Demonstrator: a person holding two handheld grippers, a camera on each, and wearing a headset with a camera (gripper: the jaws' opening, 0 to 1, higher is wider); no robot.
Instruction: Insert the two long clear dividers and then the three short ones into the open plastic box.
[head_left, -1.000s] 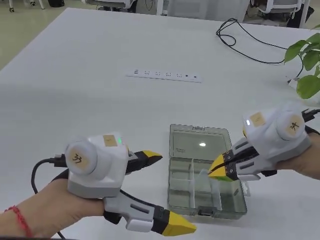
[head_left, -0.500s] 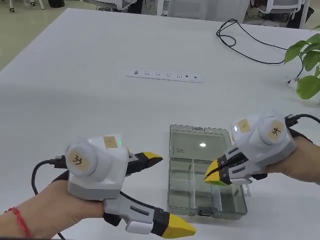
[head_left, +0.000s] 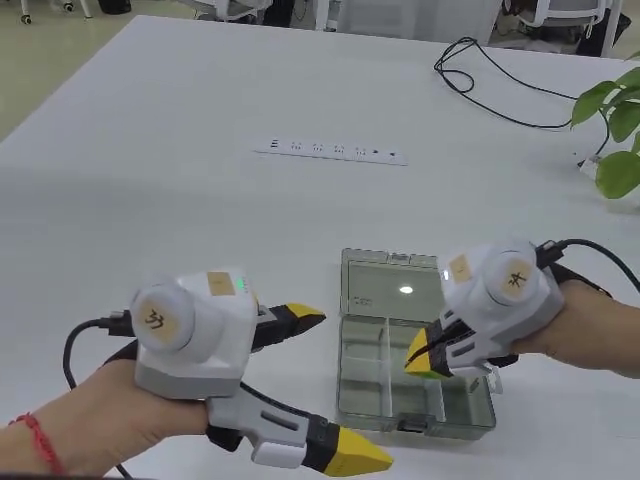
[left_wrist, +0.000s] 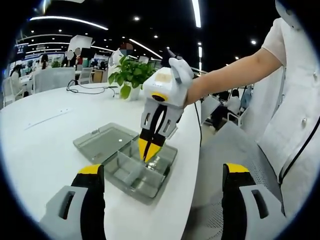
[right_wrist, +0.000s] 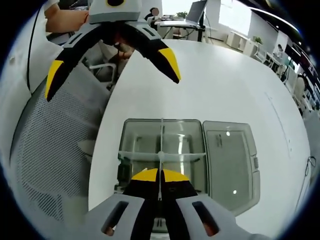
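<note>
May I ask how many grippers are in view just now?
2: the left gripper, open, left of the plastic box; the right gripper over the box, shut on a clear divider.

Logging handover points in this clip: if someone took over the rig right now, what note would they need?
Left tool: open, empty, beside the box.
Right tool: shut on a clear divider, tips pointing down into the box's tray.
Box: lid lies flat open. At least one seated divider stands inside; the exact count is unclear.
Left to do: seat the held divider, then count what is in and fit any missing ones.
</note>
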